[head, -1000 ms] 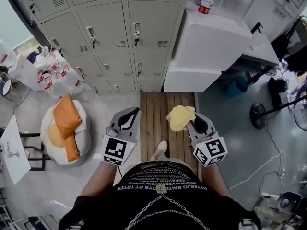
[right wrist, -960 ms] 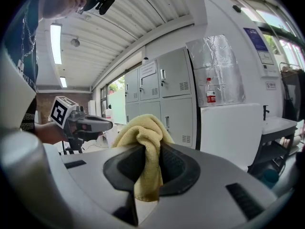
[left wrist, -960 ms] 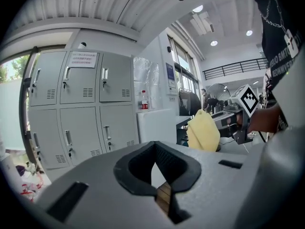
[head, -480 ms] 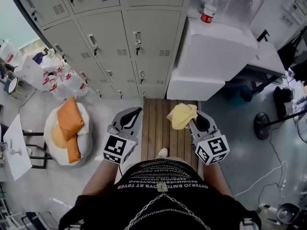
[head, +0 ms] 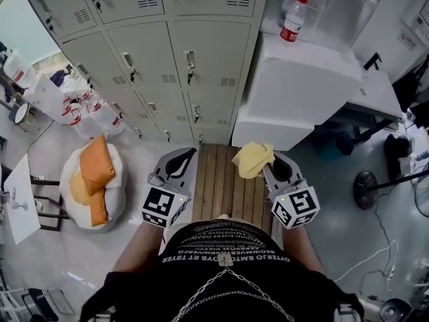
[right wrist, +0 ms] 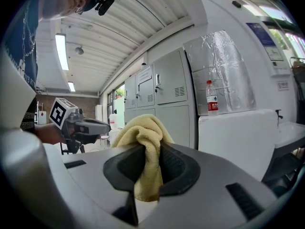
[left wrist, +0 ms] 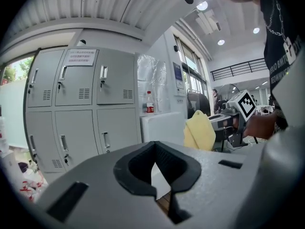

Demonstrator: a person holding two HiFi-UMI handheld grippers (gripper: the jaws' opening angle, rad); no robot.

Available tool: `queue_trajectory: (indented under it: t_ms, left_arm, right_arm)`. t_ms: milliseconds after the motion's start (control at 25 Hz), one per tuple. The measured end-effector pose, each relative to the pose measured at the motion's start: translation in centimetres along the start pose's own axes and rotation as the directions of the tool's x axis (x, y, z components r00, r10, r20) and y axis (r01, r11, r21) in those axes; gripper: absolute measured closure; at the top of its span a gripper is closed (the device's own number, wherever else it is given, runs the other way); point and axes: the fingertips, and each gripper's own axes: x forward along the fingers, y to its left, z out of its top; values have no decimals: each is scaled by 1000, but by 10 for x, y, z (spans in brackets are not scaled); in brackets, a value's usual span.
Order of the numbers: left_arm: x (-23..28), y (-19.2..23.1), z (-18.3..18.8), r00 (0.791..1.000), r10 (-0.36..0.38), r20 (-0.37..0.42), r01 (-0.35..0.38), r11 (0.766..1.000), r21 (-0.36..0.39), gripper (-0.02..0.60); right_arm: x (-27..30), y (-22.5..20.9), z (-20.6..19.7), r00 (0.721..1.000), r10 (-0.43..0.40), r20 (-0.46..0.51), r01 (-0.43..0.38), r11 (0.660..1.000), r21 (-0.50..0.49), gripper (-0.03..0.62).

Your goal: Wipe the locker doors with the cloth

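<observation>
The grey locker doors (head: 194, 59) stand ahead, in rows with small handles and vents. A yellow cloth (head: 253, 158) bunches out of my right gripper (head: 273, 168), which is shut on it above the wooden slats. In the right gripper view the cloth (right wrist: 147, 149) hangs pinched between the dark pads, with the lockers (right wrist: 167, 92) beyond. My left gripper (head: 182, 158) is held level beside it, shut and empty. The left gripper view shows its jaws (left wrist: 157, 171) closed on nothing, the lockers (left wrist: 78, 106) in front and the cloth (left wrist: 200, 130) off to the right.
A white cabinet (head: 301, 86) with a water bottle (head: 292, 20) on top juts out right of the lockers. A white beanbag with orange cushions (head: 96, 173) and plastic bags (head: 84, 106) lie at the left. I stand on a wooden slat board (head: 221, 180).
The view has drifted a little towards the lockers and the foot has slipped out of sight. Both grippers keep the same pose, and the cloth stays in the right one.
</observation>
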Motion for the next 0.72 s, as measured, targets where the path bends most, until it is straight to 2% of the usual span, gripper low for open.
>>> queue_trajectory:
  t_ms: [480, 720]
  left_arm:
    - [20, -9, 11, 999, 47, 26, -47, 999, -3, 577]
    - [10, -11, 9, 998, 61, 19, -61, 998, -13, 577]
  right_arm:
    - [-8, -30, -3, 1000, 0, 1, 0, 1000, 7, 530]
    - [-6, -22, -5, 999, 32, -12, -32, 999, 6, 530]
